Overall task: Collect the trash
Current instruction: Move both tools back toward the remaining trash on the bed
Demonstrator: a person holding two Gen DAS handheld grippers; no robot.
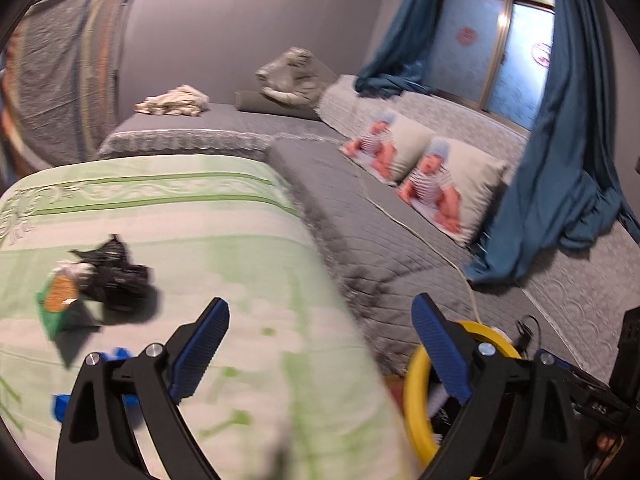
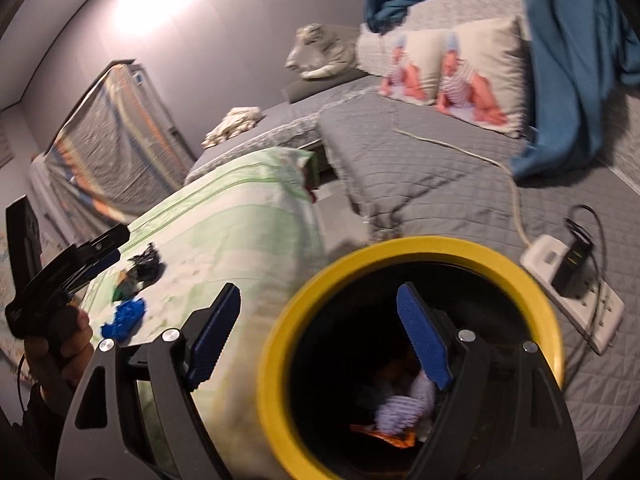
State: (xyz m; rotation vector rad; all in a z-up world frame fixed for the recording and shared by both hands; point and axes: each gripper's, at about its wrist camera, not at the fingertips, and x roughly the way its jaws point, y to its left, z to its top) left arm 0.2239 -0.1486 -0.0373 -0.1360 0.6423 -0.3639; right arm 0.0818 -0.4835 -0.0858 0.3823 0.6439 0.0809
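Note:
A yellow-rimmed black trash bin [image 2: 280, 344] stands beside a green-patterned mattress [image 2: 240, 216]; it holds a pale crumpled paper [image 2: 404, 404] and an orange wrapper. My right gripper [image 2: 320, 344] is open and empty, right finger over the bin mouth. On the mattress lie a black crumpled bag [image 1: 120, 276], a green-orange wrapper [image 1: 60, 300] and a blue scrap [image 1: 120, 354]. They also show in the right wrist view: the black bag [image 2: 148, 266] and the blue scrap [image 2: 124, 318]. My left gripper [image 1: 320, 344] is open and empty, right of the trash. The bin rim shows there too [image 1: 416, 408].
Grey quilted bedding [image 1: 380, 240] lies to the right, with two baby-print pillows [image 1: 440, 184], blue curtains [image 1: 568, 160] and a window. A white power strip with a black charger [image 2: 572, 280] and a cord lie on the quilt near the bin. Crumpled cloths [image 1: 176, 100] lie farther back.

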